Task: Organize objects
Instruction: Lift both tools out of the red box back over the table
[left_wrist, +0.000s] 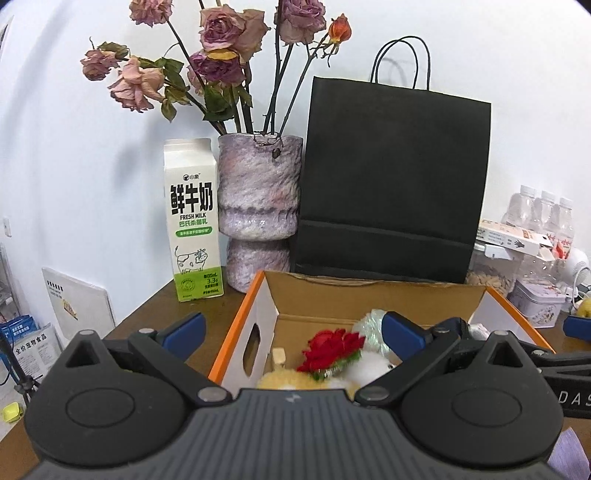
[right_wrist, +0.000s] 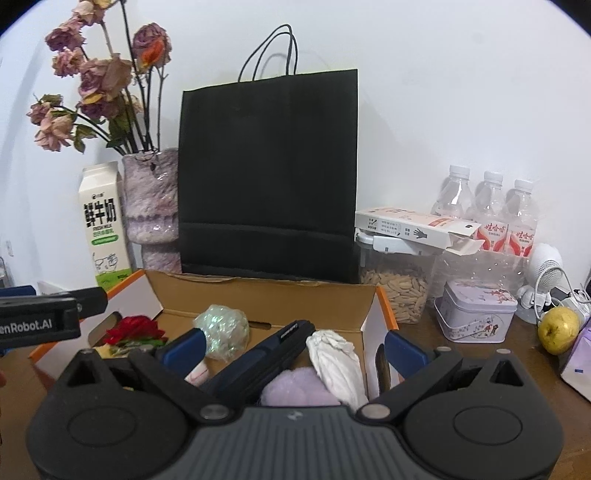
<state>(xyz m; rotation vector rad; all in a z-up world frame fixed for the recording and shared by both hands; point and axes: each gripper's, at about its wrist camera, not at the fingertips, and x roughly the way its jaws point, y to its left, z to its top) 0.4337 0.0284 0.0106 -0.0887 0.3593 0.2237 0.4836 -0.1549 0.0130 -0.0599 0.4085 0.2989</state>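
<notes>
Centrally, an open cardboard box with orange outer edges and white side walls (right_wrist: 373, 314) sits on the brown wooden tabletop (left_wrist: 155, 314), and both claws hover just above its near side. Inside it lie a red artificial rose (left_wrist: 332, 347), a crinkly iridescent ball (right_wrist: 223, 330), a dark blue elongated case (right_wrist: 266, 358), a crumpled white cloth (right_wrist: 336, 358), a pale lilac fluffy piece (right_wrist: 295, 387) and a yellowish plush thing (left_wrist: 280, 378), all crowded together and touching.

The left claw (left_wrist: 291, 332) has its blue-padded fingers spread wide, one over the tabletop left of the box and one over the box's inside, and it has hold of nothing. The right claw (right_wrist: 293, 349) is likewise spread wide and empty, its fingers straddling the case and the cloth without closing on them.

Just behind the box stands a tall black paper bag with cord handles (right_wrist: 269, 177), upright. To its left are a mottled purple-grey vase (left_wrist: 258, 206) holding dried pink roses (left_wrist: 221, 40), and a white-and-green milk carton (left_wrist: 194, 221) beside the vase. To the bag's right are a clear container of seeds (right_wrist: 399, 291) with a flat white carton (right_wrist: 410, 227) on top, three clear plastic bottles (right_wrist: 487, 206), a pale floral tin (right_wrist: 476, 314) and a yellow pear-like fruit (right_wrist: 557, 328).
</notes>
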